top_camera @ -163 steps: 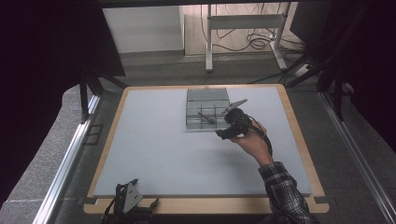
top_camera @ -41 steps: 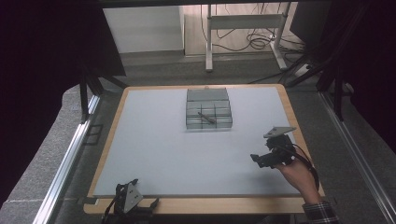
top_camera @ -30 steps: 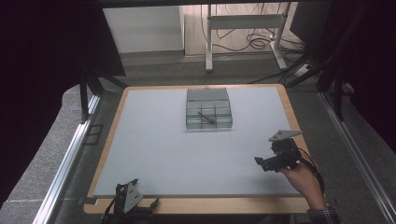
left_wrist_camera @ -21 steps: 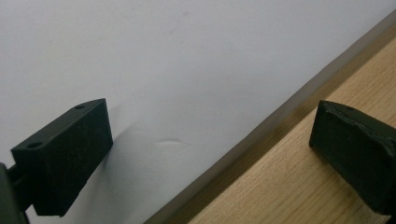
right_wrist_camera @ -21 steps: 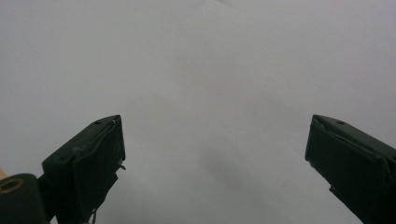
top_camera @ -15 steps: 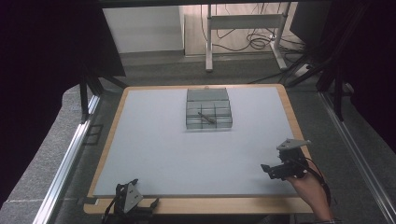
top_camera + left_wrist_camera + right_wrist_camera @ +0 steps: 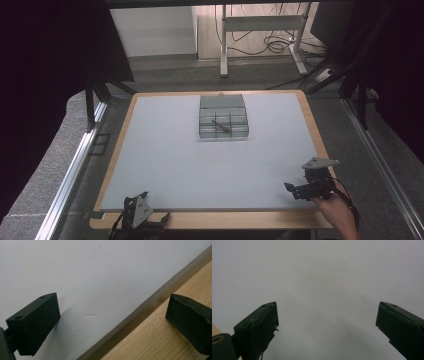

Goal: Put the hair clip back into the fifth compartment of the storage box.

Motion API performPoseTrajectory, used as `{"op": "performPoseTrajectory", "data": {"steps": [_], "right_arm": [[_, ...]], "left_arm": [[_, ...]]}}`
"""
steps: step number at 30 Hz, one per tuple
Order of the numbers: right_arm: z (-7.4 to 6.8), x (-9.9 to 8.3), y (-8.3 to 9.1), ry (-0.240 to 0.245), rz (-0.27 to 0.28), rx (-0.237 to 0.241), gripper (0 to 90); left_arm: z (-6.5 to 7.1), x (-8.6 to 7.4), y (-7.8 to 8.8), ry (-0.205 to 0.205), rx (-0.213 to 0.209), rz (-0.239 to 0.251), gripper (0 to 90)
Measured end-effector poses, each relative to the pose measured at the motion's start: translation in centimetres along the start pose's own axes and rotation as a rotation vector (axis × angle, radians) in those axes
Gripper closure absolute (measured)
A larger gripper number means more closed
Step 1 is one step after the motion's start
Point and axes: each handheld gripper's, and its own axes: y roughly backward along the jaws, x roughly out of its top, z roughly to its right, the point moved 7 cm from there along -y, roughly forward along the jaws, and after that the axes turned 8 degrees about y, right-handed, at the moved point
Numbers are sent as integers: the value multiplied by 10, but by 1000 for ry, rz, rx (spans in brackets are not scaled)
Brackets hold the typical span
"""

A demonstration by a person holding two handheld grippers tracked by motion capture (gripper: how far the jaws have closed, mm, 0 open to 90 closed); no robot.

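Setting: dim workspace, dark drapes at both sides, metal desk frame (image 7: 260, 30) and loose cables (image 7: 272, 45) on the floor beyond the far edge.

Surface: wooden-rimmed table (image 7: 312, 135) topped with a pale grey mat (image 7: 200, 165); aluminium rail (image 7: 70, 170) along the left side.

Item 1: grey compartment tray (image 7: 223, 116), far centre of the mat, rows of small open cells. Slim dark tool (image 7: 220, 125) lying slantwise across the cells in the near rows; exact cells not discernible. Well apart from both grippers.

Item 2: right gripper (image 7: 300, 190), near right corner of the table, held by a hand (image 7: 337, 212) entering from the bottom edge; grey three-cornered plate (image 7: 320, 162) on top. Pointed leftward over the mat's near right corner. In the right gripper view (image 7: 327, 325), jaws spread wide, nothing between them, plain grey mat beneath.

Item 3: left gripper (image 7: 137, 212), near left edge of the table, resting unattended on the wooden rim, grey plate uppermost, cable (image 7: 117, 227) trailing beside it. In the left gripper view (image 7: 112, 320), jaws wide apart and holding nothing; one jaw over the grey mat, the other over the bare wood, mat edge running diagonally between them.
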Motion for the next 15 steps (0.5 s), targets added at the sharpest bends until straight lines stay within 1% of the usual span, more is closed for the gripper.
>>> {"op": "performPoseTrajectory", "data": {"steps": [3,7,10,13,14,15], "right_arm": [[-1,-4,-2,-11,5,3,35],[-2,-8,-6,-8,-6,7,31],[-4,-15,-11,2,-30,16,28],[-7,-23,-18,22,-78,24,15],[-6,-23,-19,11,-66,26,14],[-6,-24,-18,15,-65,29,14]], "left_arm": [[0,0,0,-1,-1,0,0],[0,0,0,-1,-1,0,0],[0,0,0,-1,-1,0,0],[0,0,0,-1,2,0,0],[0,0,0,-2,3,0,0],[0,0,0,-3,3,1,0]]}}
